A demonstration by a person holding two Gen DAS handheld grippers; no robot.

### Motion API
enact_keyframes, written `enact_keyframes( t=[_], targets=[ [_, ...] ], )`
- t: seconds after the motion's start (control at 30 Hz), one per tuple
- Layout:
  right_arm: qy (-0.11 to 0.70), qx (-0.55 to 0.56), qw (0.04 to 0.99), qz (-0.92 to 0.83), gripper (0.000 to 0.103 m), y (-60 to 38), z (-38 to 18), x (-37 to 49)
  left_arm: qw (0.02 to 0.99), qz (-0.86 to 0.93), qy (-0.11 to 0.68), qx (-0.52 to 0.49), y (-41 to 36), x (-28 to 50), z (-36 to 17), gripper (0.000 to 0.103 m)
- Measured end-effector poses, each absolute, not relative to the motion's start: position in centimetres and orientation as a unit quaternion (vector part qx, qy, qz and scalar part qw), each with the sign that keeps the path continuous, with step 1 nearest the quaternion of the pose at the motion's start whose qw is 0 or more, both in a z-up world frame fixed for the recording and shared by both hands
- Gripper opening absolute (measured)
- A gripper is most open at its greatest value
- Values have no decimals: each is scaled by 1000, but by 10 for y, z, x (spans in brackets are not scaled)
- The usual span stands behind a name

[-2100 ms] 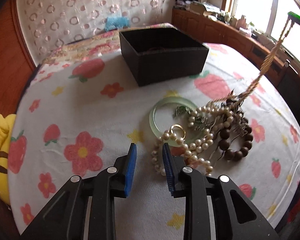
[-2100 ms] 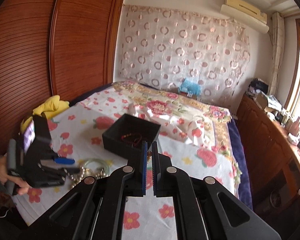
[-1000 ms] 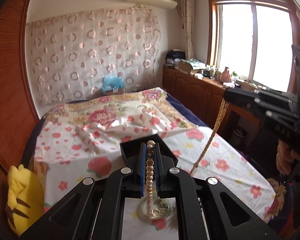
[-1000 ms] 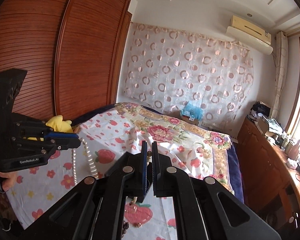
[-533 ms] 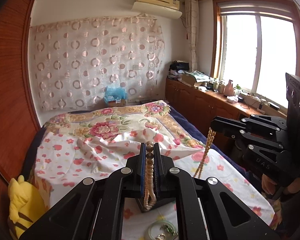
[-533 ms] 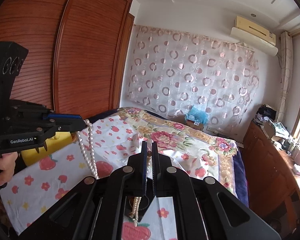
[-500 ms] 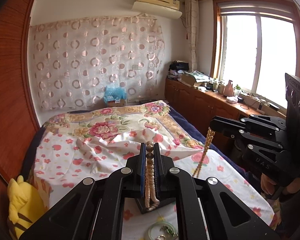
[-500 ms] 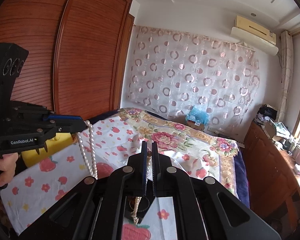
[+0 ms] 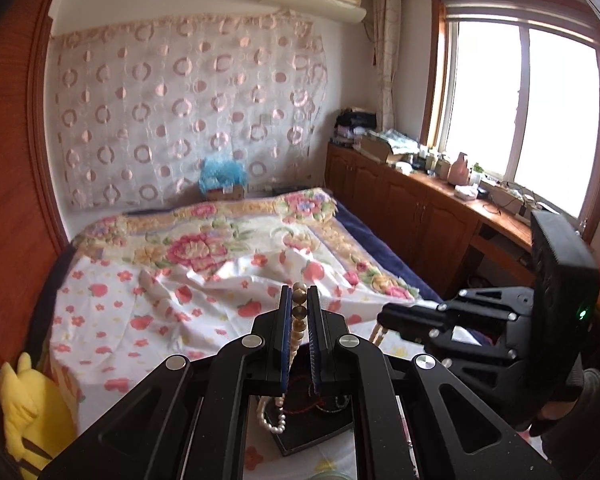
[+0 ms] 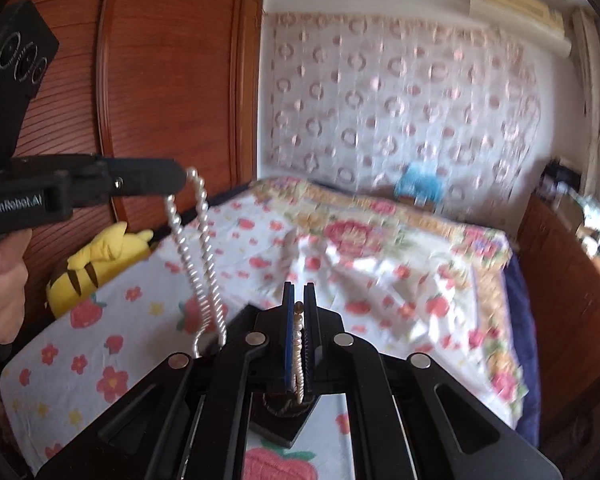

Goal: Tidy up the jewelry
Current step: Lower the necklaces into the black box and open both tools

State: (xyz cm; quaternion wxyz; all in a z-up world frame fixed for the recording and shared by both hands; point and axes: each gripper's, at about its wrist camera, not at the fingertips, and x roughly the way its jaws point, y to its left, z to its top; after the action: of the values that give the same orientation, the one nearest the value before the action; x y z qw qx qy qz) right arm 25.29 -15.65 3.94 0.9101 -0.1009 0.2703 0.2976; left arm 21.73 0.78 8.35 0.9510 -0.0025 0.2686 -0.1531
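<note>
While both grippers [image 9: 299, 300] [image 10: 299, 304] clamp bead strands, black box [image 9: 300, 432] lies below, perhaps partly hidden, yellow plush [image 10: 96, 260] beside.

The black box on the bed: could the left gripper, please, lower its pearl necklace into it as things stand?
Probably yes. The left gripper holds the pearl necklace hanging over the open black box; the right gripper with its strand stays off to one side.

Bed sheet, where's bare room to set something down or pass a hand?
Free: the sheet between plush and box, and behind the box up to the quilt. Crowded: above the box, where the left gripper dangles pearls and the right gripper a thin strand.
</note>
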Motion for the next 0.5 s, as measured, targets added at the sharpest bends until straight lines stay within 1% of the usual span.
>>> enact_keyframes(
  t=[0.1, 0.3, 0.43, 0.5],
  targets=[
    [294, -98, 901, 303, 6, -152, 18, 258, 946, -156, 284, -3, 4, 228, 68, 7],
    [311, -97, 895, 303, 7, -154, 3, 260, 943, -160, 292, -4, 0, 237, 58, 7],
    [312, -93, 897, 300, 27, -161, 3, 261, 947, -144, 289, 8, -2, 236, 54, 7],
    [308, -95, 899, 296, 27, -164, 3, 257, 945, -143, 294, 9, -1, 236, 51, 10]
  ],
)
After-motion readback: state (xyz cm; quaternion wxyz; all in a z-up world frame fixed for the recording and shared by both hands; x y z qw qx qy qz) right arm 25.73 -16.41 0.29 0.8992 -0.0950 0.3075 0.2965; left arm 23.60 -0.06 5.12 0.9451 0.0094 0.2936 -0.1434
